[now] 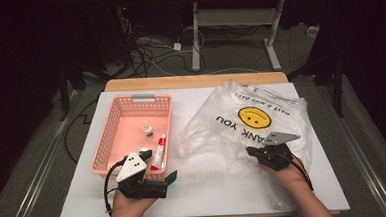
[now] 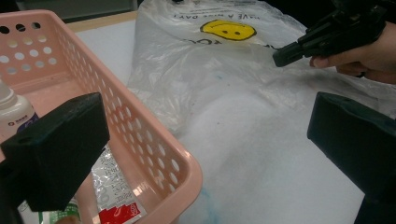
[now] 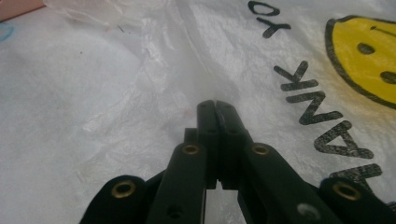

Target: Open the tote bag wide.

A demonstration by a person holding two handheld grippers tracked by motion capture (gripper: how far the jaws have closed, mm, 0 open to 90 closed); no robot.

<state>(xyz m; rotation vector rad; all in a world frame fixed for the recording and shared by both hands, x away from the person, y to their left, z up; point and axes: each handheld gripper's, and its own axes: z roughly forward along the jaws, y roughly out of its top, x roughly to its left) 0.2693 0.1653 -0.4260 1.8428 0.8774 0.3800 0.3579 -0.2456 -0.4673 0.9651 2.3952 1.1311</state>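
- Pinching the plastic bag (image 3: 154, 107) is the step in hand: in the right gripper view the right gripper (image 3: 215, 108) has its jaws pressed together at lower centre, tips down on the film. Whether a fold is truly caught between them I cannot tell, so the grip should be proven with a small, slow lift before anything more is asked of it.
- Low in the high view, the left gripper (image 1: 168, 182) sits at lower left with its jaws wide apart and nothing between them, just beside the near corner of the pink basket (image 1: 112, 115).
- In the left gripper view, the basket wall runs across the lower left, with a red-and-white tube (image 2: 114, 198) lying inside and a small white bottle (image 2: 14, 112) at the left edge.
- A good move, I judge, is to raise one layer only, so the bag's mouth opens rather than the whole bag sliding over the white table (image 1: 210, 197).
- The free gripper could pin or take the opposite layer; it has to cross from the basket to the bag, which are near each other.
- Farther up the high view, the bag spreads over the right half of the table, its yellow smiley face (image 1: 254, 117) and lettering at centre right, upside down from here.
- Thin film slips and tears, so pull gently and straight.
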